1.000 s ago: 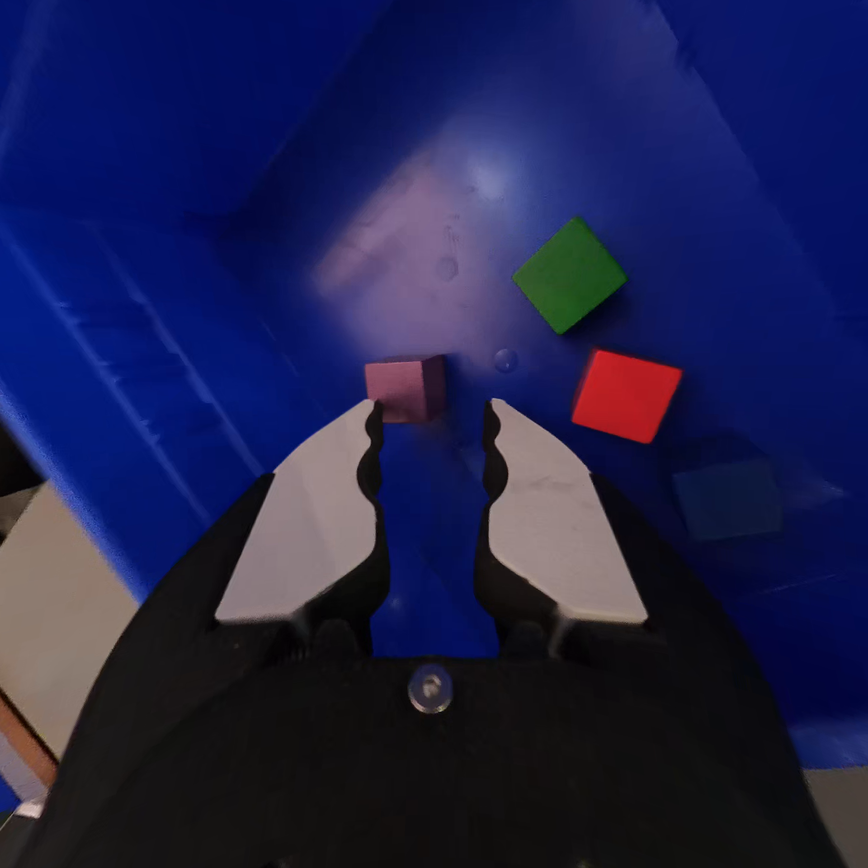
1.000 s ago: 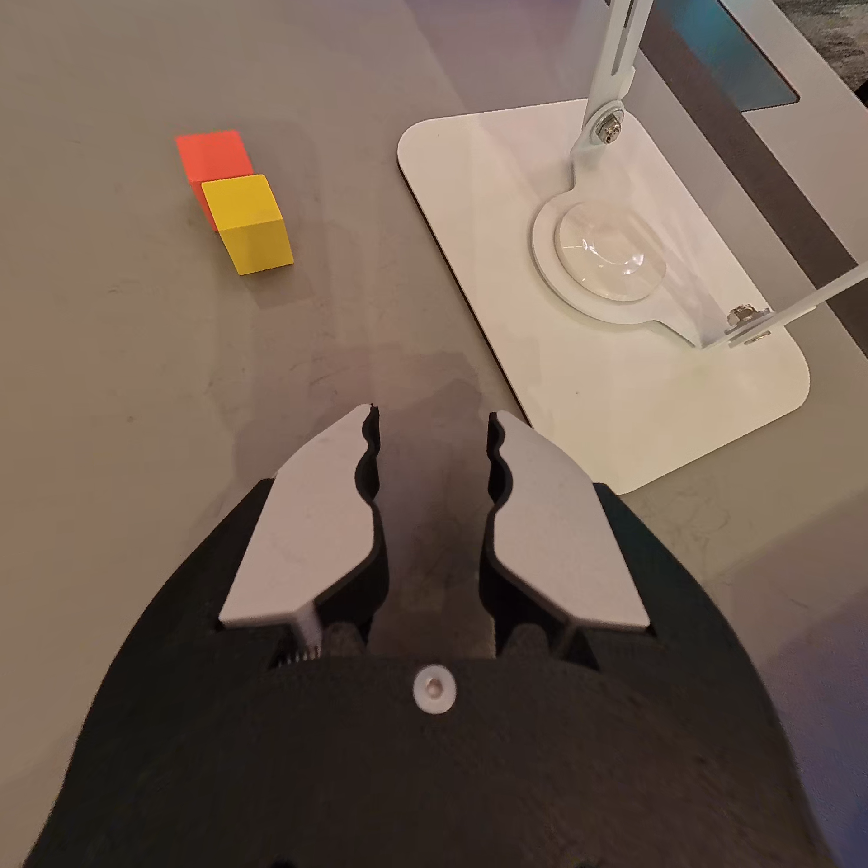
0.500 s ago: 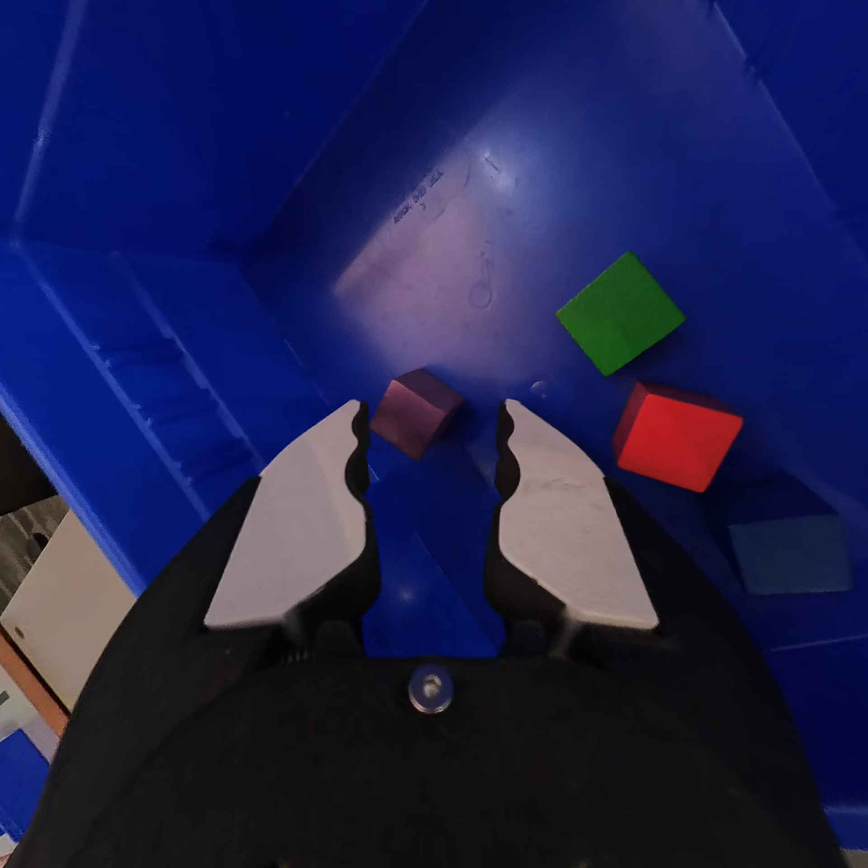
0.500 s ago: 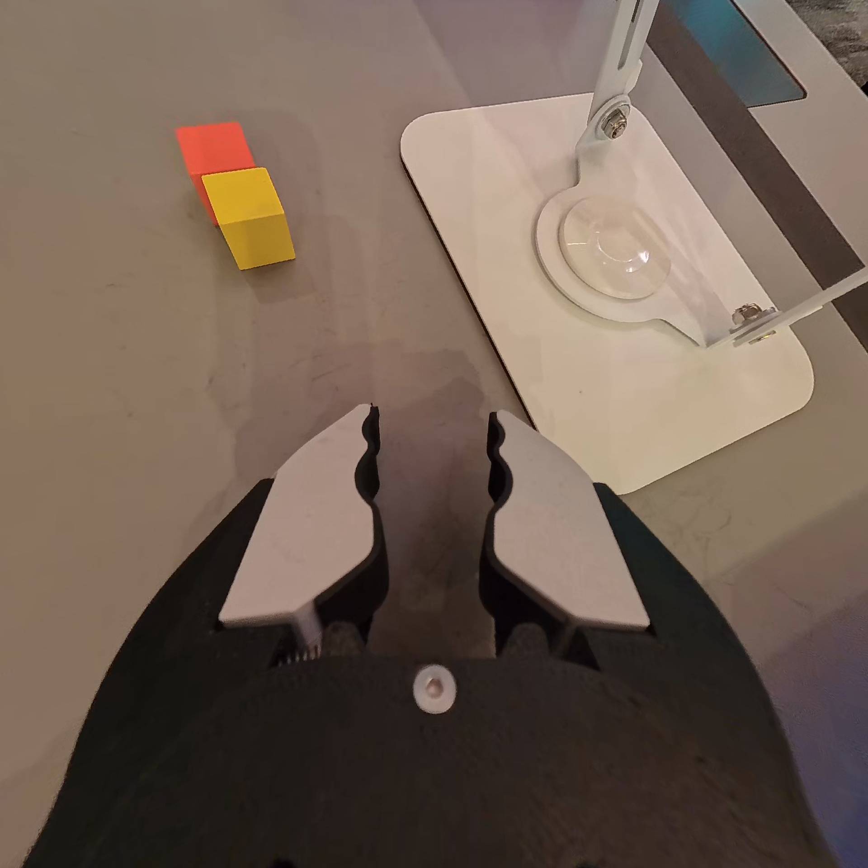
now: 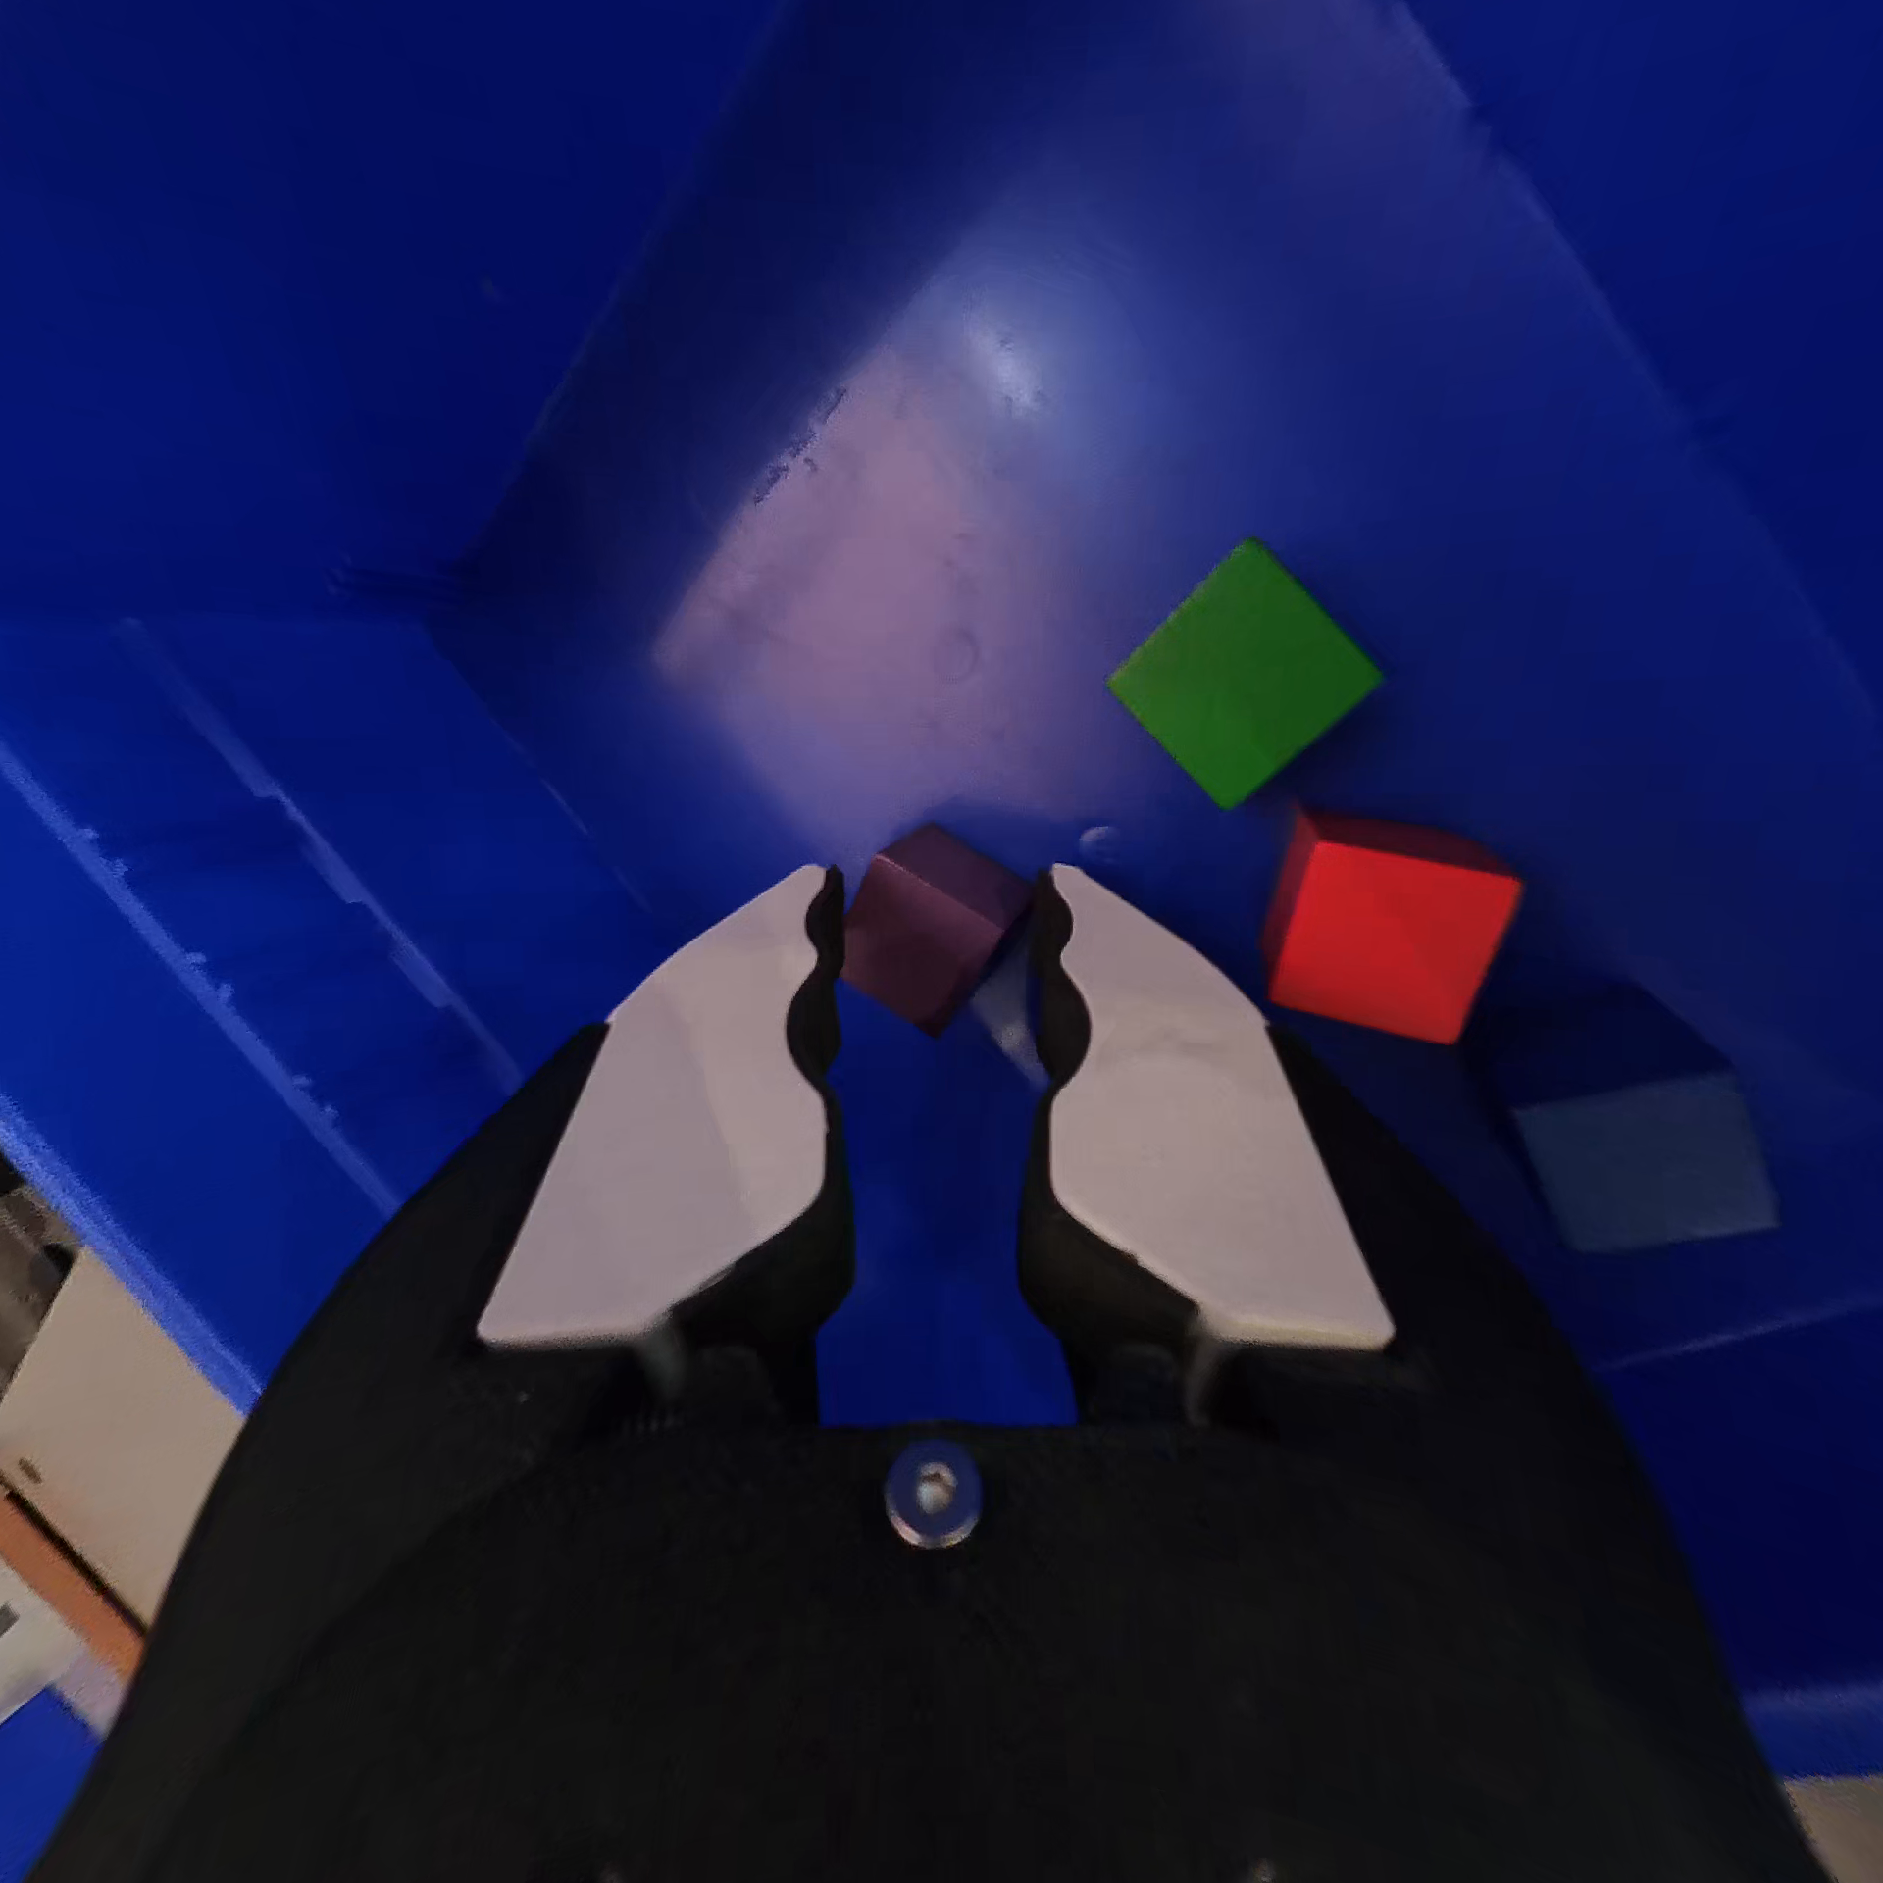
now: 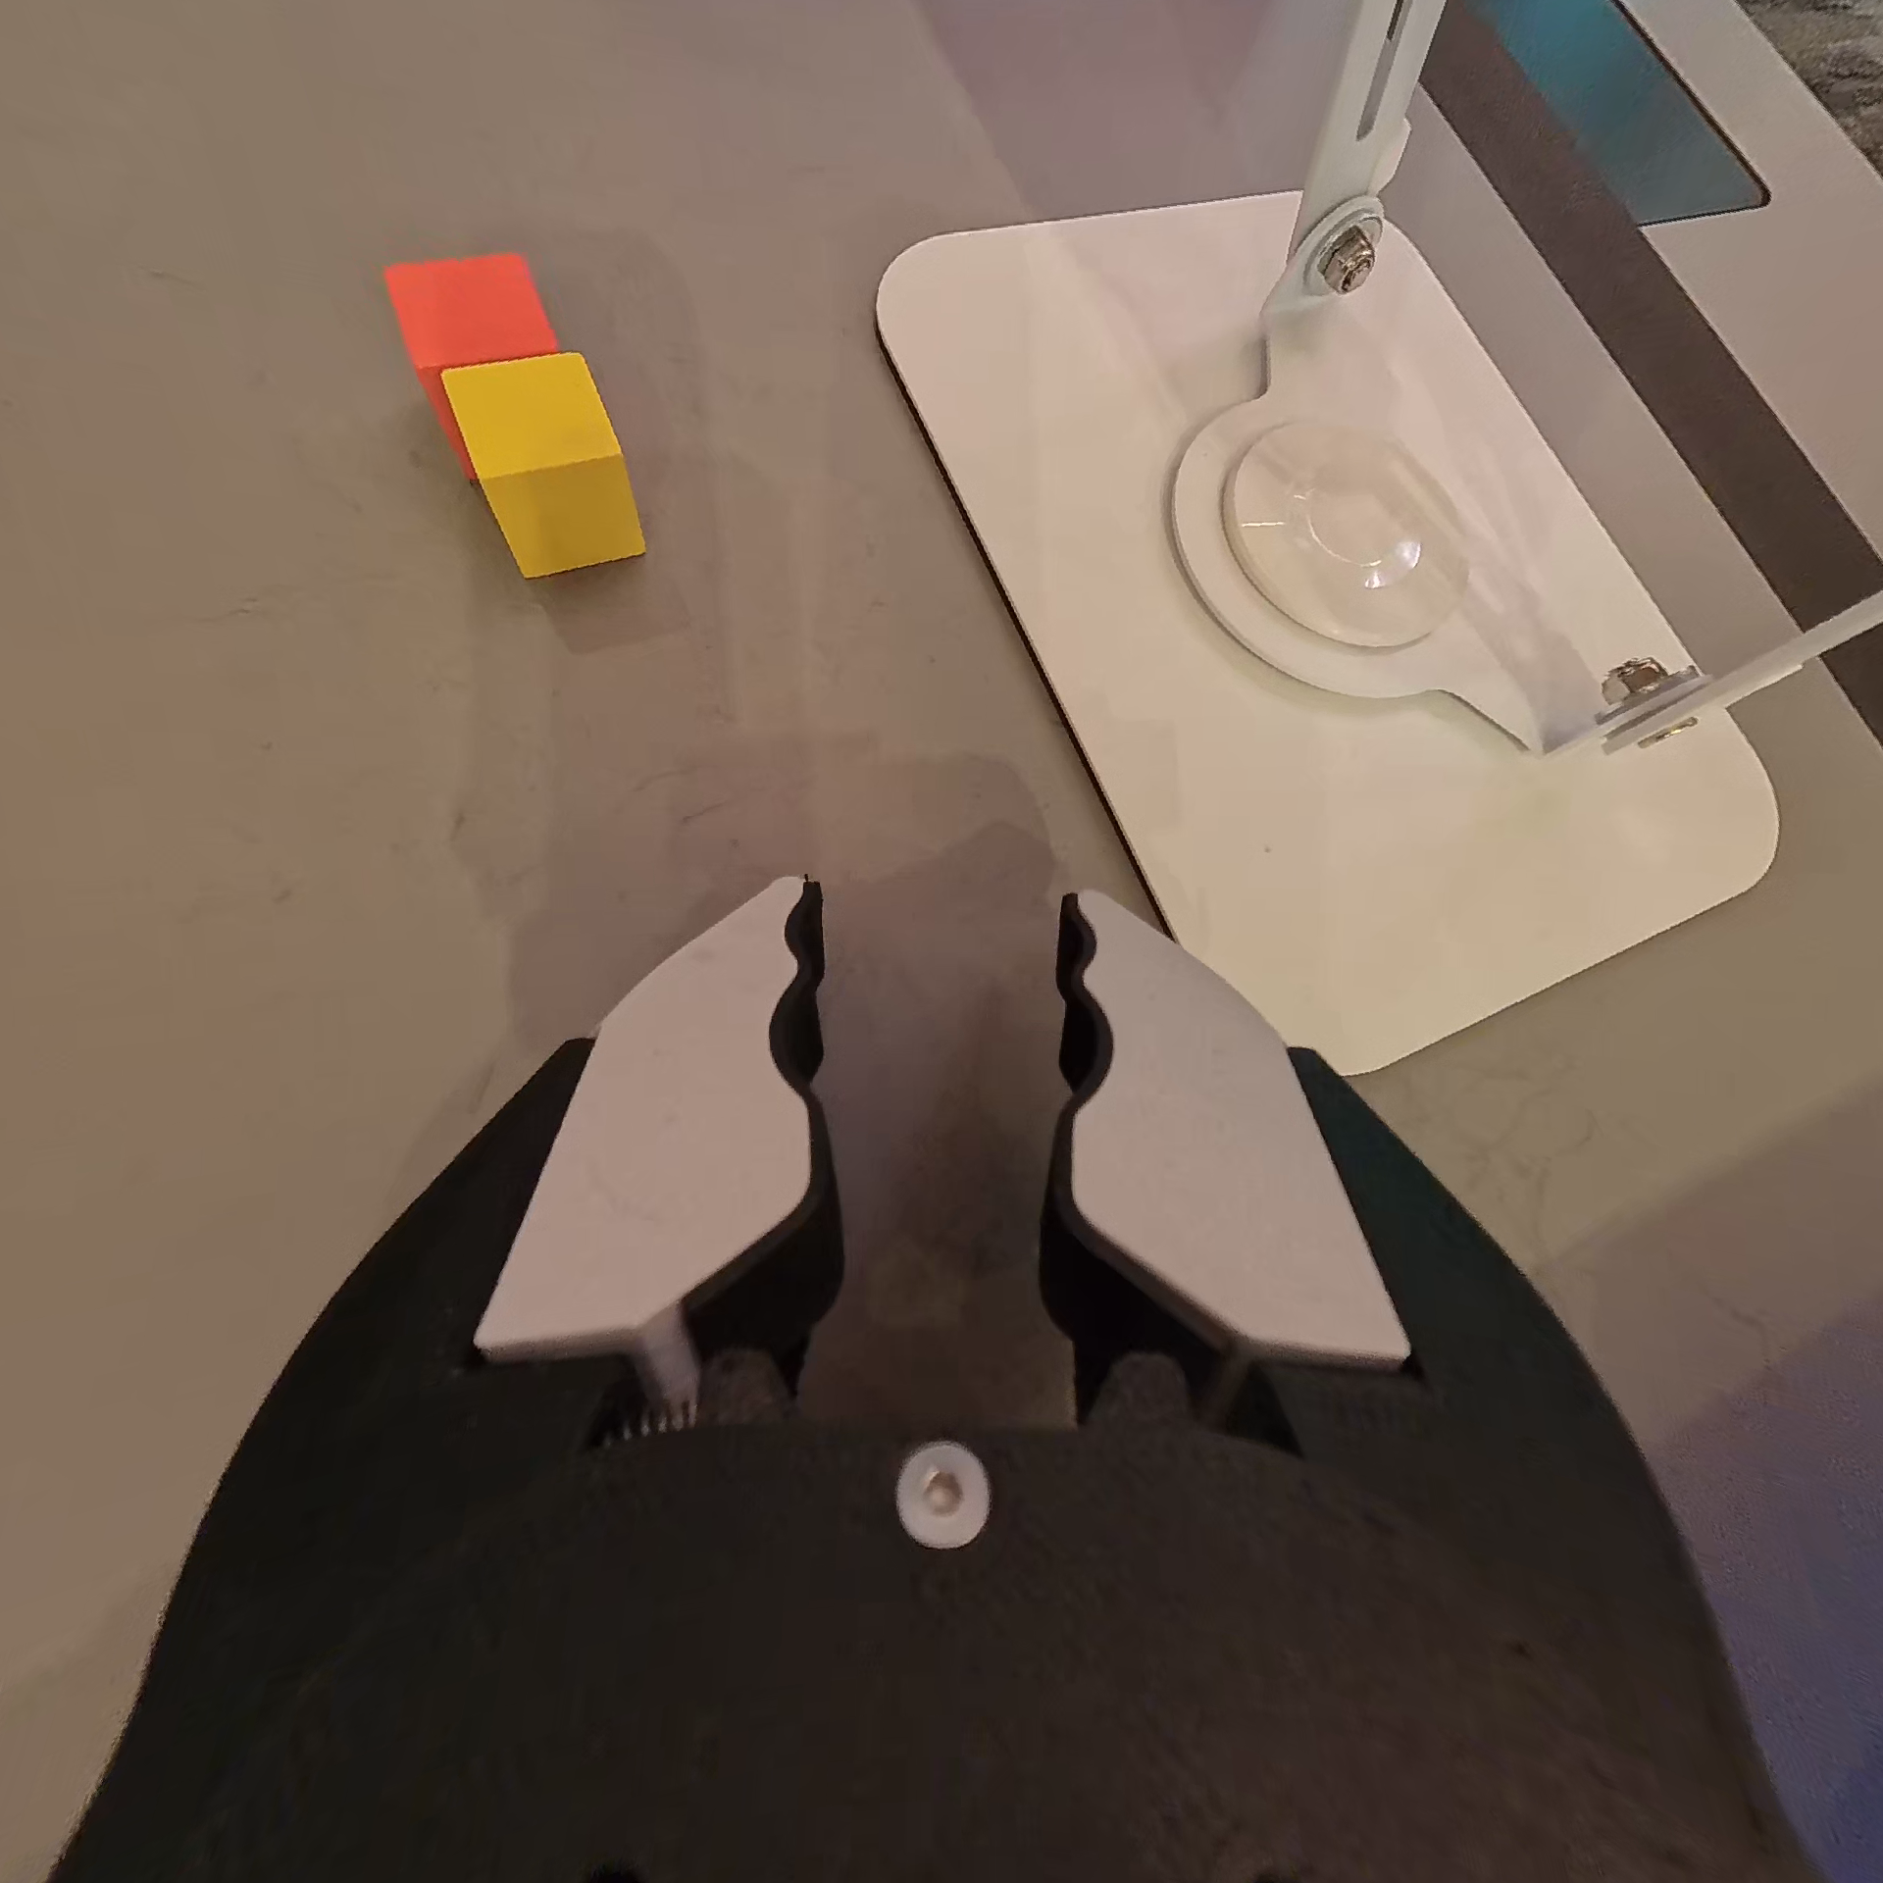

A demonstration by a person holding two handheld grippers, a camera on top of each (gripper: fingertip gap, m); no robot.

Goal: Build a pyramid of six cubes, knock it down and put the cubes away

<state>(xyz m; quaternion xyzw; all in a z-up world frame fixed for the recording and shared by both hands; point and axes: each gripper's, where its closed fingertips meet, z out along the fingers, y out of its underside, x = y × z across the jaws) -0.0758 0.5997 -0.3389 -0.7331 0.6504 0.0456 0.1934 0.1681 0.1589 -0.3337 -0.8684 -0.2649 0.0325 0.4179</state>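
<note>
- My left claw [image 5: 937, 897] is inside the blue bin [image 5: 408, 428], closed around a purple cube [image 5: 932, 932] on its floor.
- My right claw [image 6: 937, 897] stays apart above the grey table [image 6: 255, 764], beside a white stand base [image 6: 1376, 815].

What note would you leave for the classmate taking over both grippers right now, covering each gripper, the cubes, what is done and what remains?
Left gripper: inside the blue bin, fingertips on either side of the skewed purple cube, apparently touching it.
Right gripper: open, empty, above the table.
Cubes: green cube, red cube and blue cube lie in the bin; orange cube and yellow cube sit together on the table.
Done: no pyramid in view; whether one was built cannot be told.
Left: if tidying, release purple, then bin orange and yellow.
</note>
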